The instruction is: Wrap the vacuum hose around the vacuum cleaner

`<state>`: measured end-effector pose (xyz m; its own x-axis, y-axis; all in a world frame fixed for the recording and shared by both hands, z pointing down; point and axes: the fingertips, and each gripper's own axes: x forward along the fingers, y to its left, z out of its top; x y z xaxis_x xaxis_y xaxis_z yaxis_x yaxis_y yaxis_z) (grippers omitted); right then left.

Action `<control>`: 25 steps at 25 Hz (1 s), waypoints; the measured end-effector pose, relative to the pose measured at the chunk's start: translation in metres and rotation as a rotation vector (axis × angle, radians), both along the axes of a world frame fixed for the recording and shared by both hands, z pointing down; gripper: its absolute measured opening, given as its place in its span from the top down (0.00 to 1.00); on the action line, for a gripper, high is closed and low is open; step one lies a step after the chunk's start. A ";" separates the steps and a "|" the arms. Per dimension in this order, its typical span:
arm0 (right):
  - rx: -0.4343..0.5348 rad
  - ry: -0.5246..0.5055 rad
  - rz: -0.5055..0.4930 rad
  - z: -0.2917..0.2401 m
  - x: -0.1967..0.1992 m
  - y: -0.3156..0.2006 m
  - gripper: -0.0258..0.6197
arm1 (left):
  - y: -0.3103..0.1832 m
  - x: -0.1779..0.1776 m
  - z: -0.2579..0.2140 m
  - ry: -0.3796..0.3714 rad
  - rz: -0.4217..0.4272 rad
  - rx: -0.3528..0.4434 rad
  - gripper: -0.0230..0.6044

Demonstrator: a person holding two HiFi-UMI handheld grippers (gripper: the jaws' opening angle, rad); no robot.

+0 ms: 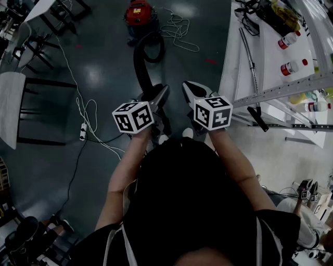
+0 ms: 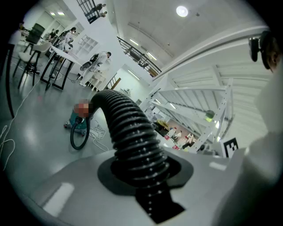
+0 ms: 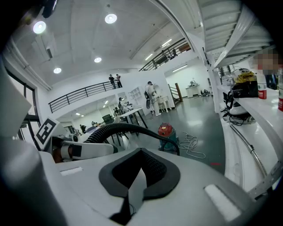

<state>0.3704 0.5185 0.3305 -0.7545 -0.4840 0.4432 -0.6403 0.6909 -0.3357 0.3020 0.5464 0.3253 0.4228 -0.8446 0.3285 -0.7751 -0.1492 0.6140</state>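
No brand or text is legible. Bottle labels are too small to read, and the only print that shows is the black-and-white square markers on the gripper cubes.

Counts: 2 hand-held grippers, 1 vacuum cleaner, 1 hose, 2 bottles, 1 metal tube.

L hand-held gripper (image 1: 160,94): jaws part-closed and clamped on the black ribbed vacuum hose (image 2: 129,132). The hose sits between the pads and arches up and away from them.

R hand-held gripper (image 1: 190,89): jaws fully together, nothing in them. It's just beside the L one, not touching the hose.

Vacuum cleaner (image 1: 138,12): red top, teal body, on the dark floor (image 1: 104,67) well ahead of the person. The hose runs from the L gripper to it and makes a loop next to the body. It isn't wrapped round the body yet.

A loose white cord (image 1: 179,28) lies on the floor just R of the vac. A white power strip (image 1: 82,131) w/ its cable lies on the floor to the L.

Counter (image 1: 270,52) on the R: 2 white bottles w/ red caps (image 1: 289,40) (image 1: 294,66) lying on it, contents can't be told. The long metal tube (image 1: 251,57) lies near its L edge.
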 end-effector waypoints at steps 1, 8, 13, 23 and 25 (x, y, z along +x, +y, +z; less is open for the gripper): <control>0.000 0.000 -0.003 0.000 -0.001 0.000 0.97 | -0.001 0.001 0.000 0.002 0.002 0.001 0.78; 0.001 0.009 -0.011 0.002 -0.006 0.000 0.97 | 0.000 0.005 0.000 0.014 0.018 -0.001 0.78; -0.003 -0.009 -0.006 0.002 -0.008 0.002 0.97 | 0.002 0.001 0.001 0.022 0.012 -0.003 0.78; -0.034 -0.009 -0.020 0.005 -0.022 0.010 0.97 | 0.006 -0.010 -0.011 0.033 0.010 0.032 0.78; -0.035 0.002 -0.029 0.007 -0.026 0.013 0.97 | 0.007 -0.014 -0.016 0.031 0.016 0.041 0.78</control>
<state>0.3443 0.5318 0.3376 -0.7670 -0.4462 0.4611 -0.6210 0.6970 -0.3585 0.2879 0.5531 0.3098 0.4463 -0.8501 0.2797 -0.7527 -0.1876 0.6310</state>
